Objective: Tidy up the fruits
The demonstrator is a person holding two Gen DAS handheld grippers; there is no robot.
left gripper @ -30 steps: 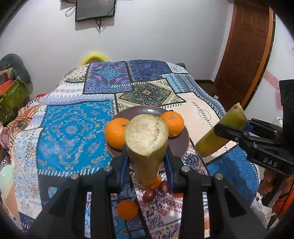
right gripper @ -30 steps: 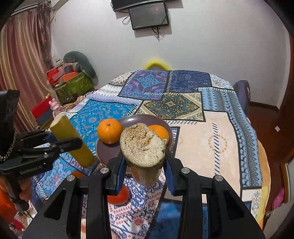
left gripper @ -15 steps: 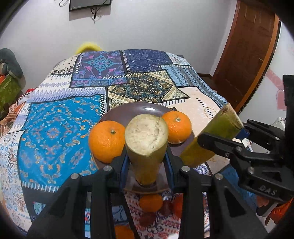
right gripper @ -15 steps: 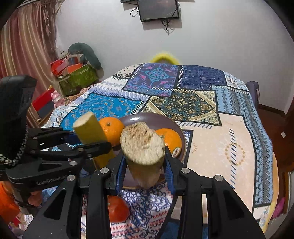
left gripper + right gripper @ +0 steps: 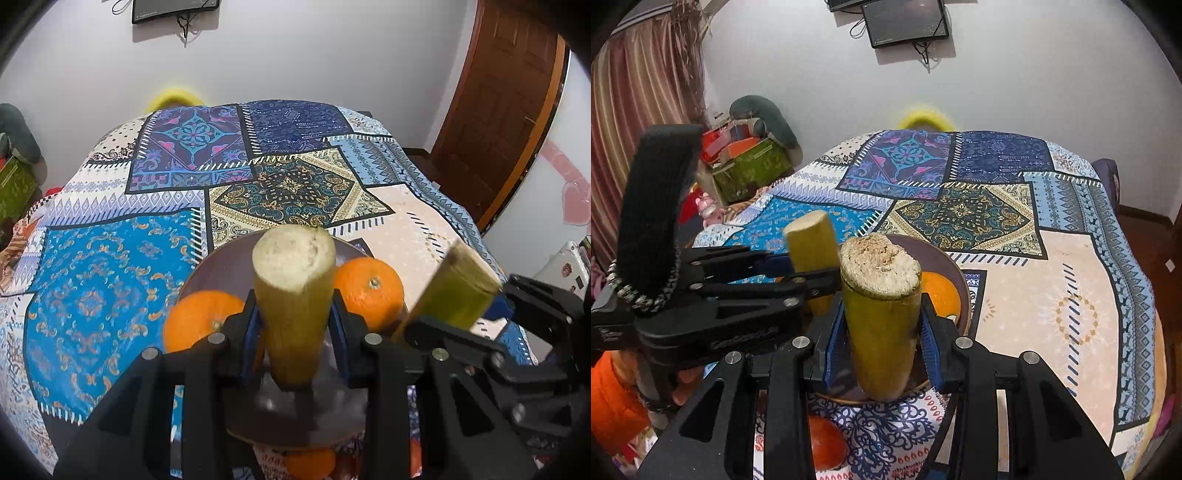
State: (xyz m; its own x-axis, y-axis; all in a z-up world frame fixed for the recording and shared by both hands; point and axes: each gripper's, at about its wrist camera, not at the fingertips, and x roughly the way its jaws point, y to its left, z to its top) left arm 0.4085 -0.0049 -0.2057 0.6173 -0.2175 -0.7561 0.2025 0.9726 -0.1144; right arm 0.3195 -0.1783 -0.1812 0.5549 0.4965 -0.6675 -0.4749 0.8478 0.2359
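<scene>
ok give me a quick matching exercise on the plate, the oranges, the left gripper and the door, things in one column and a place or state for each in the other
Things:
1. plate
2. oranges
3. left gripper
4. door

Places or states:
A. shut on a sugarcane piece
B. behind the bed, at right
C. on the patterned bedspread
D. resting on the plate

Pairs: 1-C, 2-D, 3-A, 4-B

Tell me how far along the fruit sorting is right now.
Done: two oranges sit on the brown plate. In hand: the left gripper and right gripper each clamp a sugarcane piece over the plate, neither released. Left: loose fruit on the cloth in front of the plate.
</scene>
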